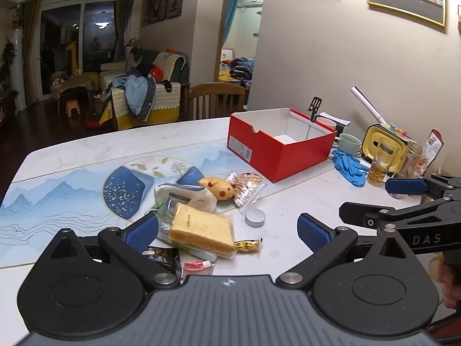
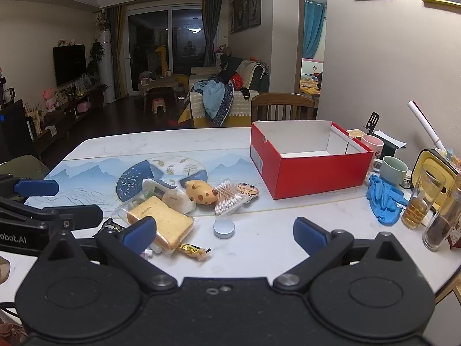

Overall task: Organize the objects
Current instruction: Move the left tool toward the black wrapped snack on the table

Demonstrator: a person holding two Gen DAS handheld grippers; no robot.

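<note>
An open red box (image 1: 281, 147) (image 2: 309, 160) stands on the white table, empty inside. In front of it lies a pile: wrapped bread slice (image 1: 201, 227) (image 2: 161, 223), yellow spotted toy (image 1: 220, 189) (image 2: 201, 191), bag of cotton swabs (image 1: 247, 191) (image 2: 227, 199), round silver tin (image 1: 254, 217) (image 2: 224, 228), small snack packet (image 1: 247, 245) (image 2: 194, 250). My left gripper (image 1: 227, 232) is open, low over the pile, the bread between its fingers. My right gripper (image 2: 224, 235) is open, near the tin, and shows in the left wrist view (image 1: 403, 199).
Blue rubber gloves (image 1: 350, 167) (image 2: 384, 199), a green mug (image 2: 393, 170), a pink mug (image 2: 373, 144), glasses (image 2: 420, 201) and a yellow container (image 1: 383, 144) crowd the right by the wall. A wooden chair (image 2: 283, 106) stands behind the table.
</note>
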